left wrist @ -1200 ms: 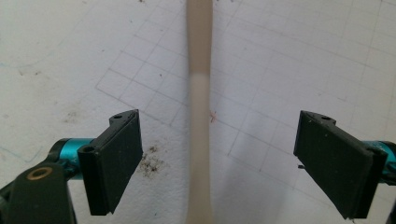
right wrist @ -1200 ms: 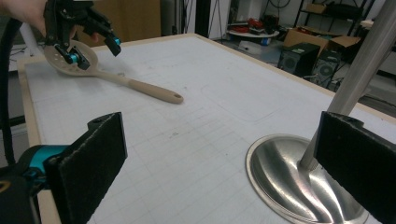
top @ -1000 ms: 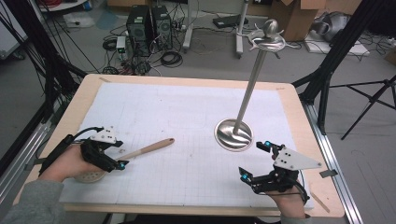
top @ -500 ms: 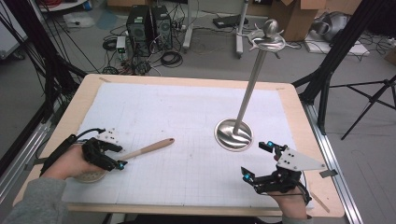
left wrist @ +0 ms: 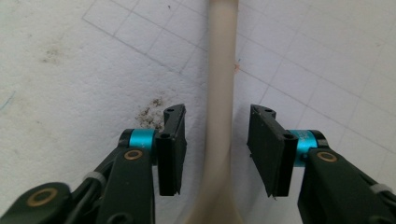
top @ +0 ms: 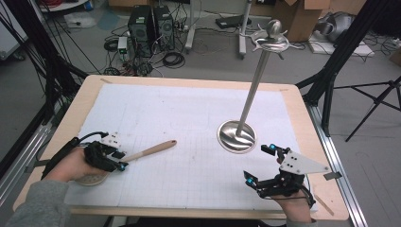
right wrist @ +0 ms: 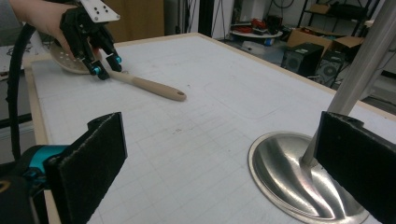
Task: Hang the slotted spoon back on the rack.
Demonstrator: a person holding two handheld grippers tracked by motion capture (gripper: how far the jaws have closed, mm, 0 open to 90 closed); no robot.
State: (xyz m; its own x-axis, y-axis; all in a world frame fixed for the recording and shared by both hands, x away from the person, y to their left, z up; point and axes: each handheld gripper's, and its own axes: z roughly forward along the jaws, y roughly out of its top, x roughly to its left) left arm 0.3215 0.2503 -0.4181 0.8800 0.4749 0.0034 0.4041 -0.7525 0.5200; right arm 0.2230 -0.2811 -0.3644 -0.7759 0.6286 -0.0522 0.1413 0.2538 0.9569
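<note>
Lower left of the high view, the left gripper sits low over the wooden spoon, its fingers parted either side of the pale handle, not pinching it. The spoon lies flat on the white gridded sheet, its perforated bowl under the hand, handle pointing toward frame centre. Lower right, the right gripper hovers with fingers spread wide, near the steel stand with its round base. The desk carries no readable labels or writing.
</note>
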